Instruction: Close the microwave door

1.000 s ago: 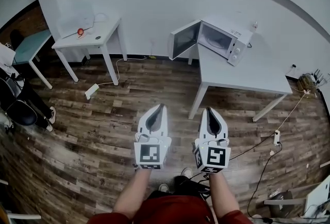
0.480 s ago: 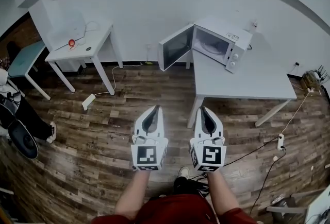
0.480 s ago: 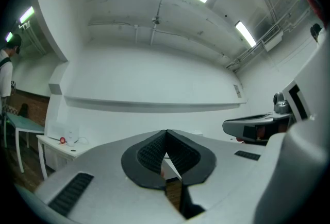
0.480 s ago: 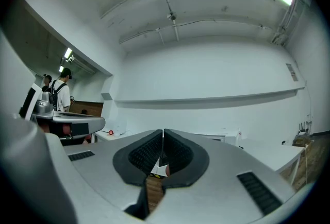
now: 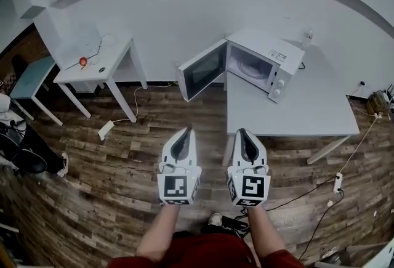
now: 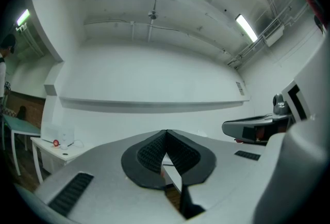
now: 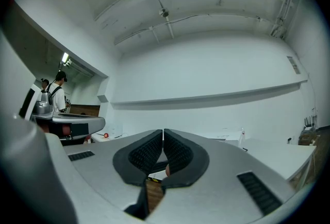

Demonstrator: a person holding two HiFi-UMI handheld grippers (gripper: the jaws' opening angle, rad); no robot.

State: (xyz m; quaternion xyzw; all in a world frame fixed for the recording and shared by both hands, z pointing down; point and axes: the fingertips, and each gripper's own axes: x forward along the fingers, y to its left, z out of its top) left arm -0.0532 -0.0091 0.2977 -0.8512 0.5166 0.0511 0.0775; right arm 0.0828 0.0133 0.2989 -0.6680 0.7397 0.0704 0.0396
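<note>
Standing well back from the grey worktop (image 5: 289,114), the person holds both grippers out side by side above the wooden floor (image 5: 111,156), pointing towards the microwave (image 5: 266,63). The microwave sits at the worktop's far left corner. Its door (image 5: 202,71) is swung wide open, hanging out past the worktop's left edge. The left gripper (image 5: 186,130) has its jaws clenched together on nothing, and the left gripper view shows the ridged pads meeting at the tip. The right gripper (image 5: 241,132) is likewise closed and empty, with only a hairline slit between its pads. Neither gripper is near the door, so the step in hand looks like the approach and the closing push has not begun. The next move probably calls for bringing one gripper, likely the left, round to the outer face of the door near its free edge. From there it can press the door towards the oven until it latches.
</note>
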